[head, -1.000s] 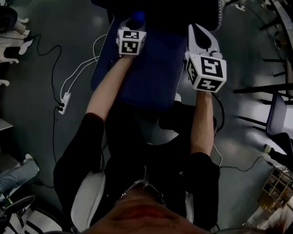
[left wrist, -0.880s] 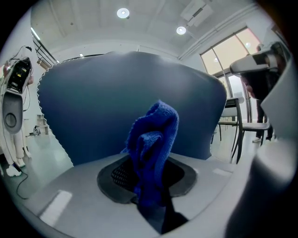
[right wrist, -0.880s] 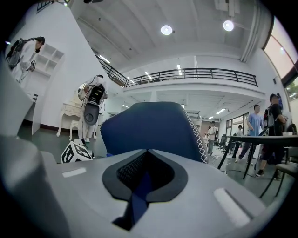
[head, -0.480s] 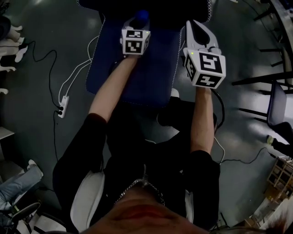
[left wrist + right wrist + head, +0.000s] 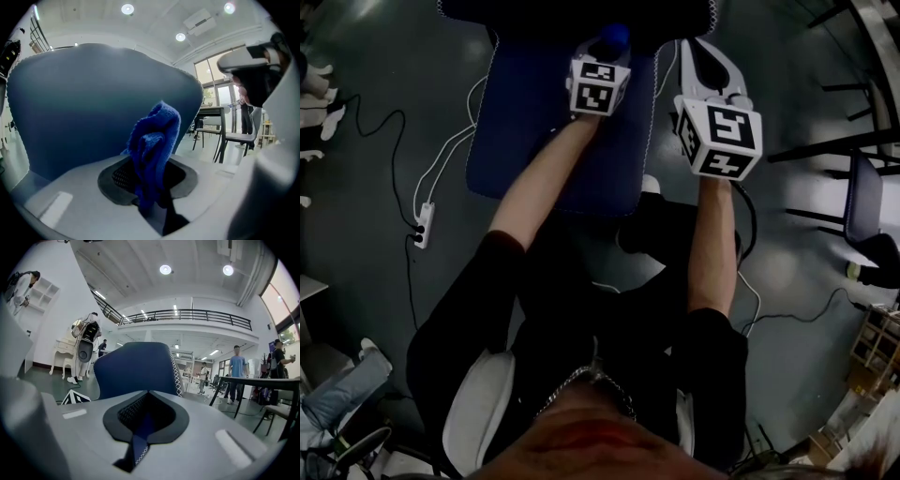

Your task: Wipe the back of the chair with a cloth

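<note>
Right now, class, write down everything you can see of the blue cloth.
The blue cloth is a fluffy, terry-looking rag bunched into upright folds. The left gripper is shut on its lower part; the crumpled top sticks out past the jaws. It stands just in front of the dark blue chair back; contact with the fabric cannot be told.

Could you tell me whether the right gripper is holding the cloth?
No, the blue cloth is pinched in the left gripper.
</note>
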